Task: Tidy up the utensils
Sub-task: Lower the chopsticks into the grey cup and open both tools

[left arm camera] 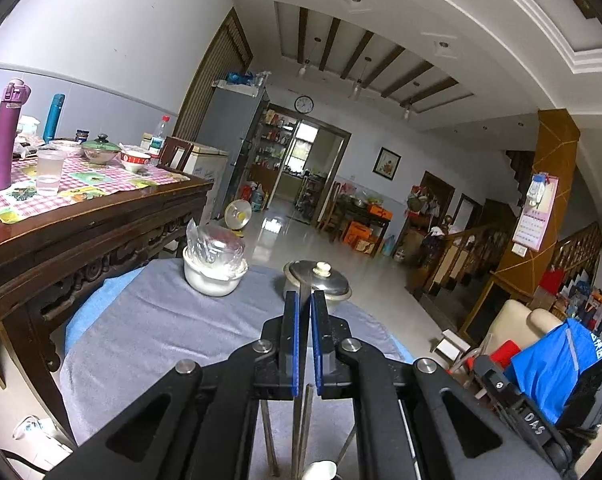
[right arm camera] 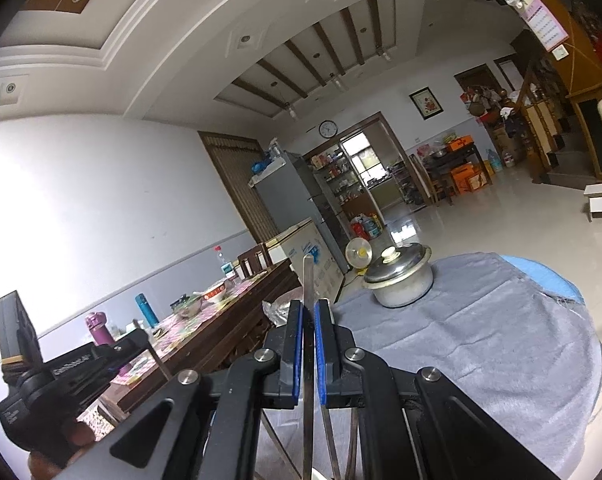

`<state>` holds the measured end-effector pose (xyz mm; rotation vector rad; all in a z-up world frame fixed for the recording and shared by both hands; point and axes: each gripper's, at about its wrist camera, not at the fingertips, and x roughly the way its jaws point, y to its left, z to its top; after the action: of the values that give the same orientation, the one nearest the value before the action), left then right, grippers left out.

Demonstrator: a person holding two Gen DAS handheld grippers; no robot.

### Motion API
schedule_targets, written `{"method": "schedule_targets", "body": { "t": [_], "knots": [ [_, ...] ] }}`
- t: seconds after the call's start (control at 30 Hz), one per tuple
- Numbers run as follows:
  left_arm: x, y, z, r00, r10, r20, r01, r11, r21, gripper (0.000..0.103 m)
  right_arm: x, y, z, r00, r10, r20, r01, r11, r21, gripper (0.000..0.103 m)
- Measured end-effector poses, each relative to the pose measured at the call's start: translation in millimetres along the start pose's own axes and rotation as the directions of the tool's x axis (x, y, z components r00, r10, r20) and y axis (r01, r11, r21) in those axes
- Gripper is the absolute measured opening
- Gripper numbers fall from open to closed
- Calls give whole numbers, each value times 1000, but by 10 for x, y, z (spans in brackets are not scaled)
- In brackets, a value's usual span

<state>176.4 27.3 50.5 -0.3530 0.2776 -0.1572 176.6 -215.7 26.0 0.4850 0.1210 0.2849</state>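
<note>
Both grippers are up over the grey cloth (left arm camera: 149,332), and each one has metal in its grip. The left gripper (left arm camera: 305,304) is pinched down on a thin flat utensil handle (left arm camera: 304,292), whose tip pokes out past the blue pads (left arm camera: 295,344) and lines up in front of the lidded steel pot (left arm camera: 319,280). Which kind of utensil it is, the left wrist view cannot tell; its other end runs down under the gripper, where more metal handles (left arm camera: 267,432) and a rounded spoon-like end (left arm camera: 321,470) crowd together at the lower edge. Over on the right, the right gripper (right arm camera: 309,312) is clamped on its own slim utensil handle (right arm camera: 308,276), standing nearly upright between the pads, with its top rising left of the pot (right arm camera: 401,276). Beneath that gripper, several more metal stems (right arm camera: 333,440) fan out. The pot sits on the cloth with its lid on and its pale knob up. Left of the pot, a white bowl (left arm camera: 213,276) covered in clear plastic wrap also rests on the cloth. Further left of the pot stands a dark wooden table (left arm camera: 81,232) with a checked cover, carrying a purple bottle (left arm camera: 7,136) and a clear cup (left arm camera: 49,170).
</note>
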Motion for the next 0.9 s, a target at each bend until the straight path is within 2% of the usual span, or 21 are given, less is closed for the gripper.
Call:
{"method": "schedule_targets", "body": {
  "t": [0.17, 0.4, 0.7, 0.9],
  "knots": [
    [-53, -87, -12, 1000, -23, 14, 22, 1000, 19, 6, -5, 61, -27, 999, -20, 47, 22, 999, -34, 7],
    [54, -50, -60, 999, -21, -32, 22, 1000, 11, 6, 84, 112, -143, 999, -37, 13, 37, 996, -80, 7],
    [166, 38, -155, 995, 29, -98, -24, 999, 47, 6, 142, 116, -307, 998, -64, -30, 59, 988, -141, 7],
    [314, 204, -272, 978, 91, -186, -81, 995, 65, 6, 169, 79, -406, 995, -65, -76, 52, 987, -154, 7]
  ]
}}
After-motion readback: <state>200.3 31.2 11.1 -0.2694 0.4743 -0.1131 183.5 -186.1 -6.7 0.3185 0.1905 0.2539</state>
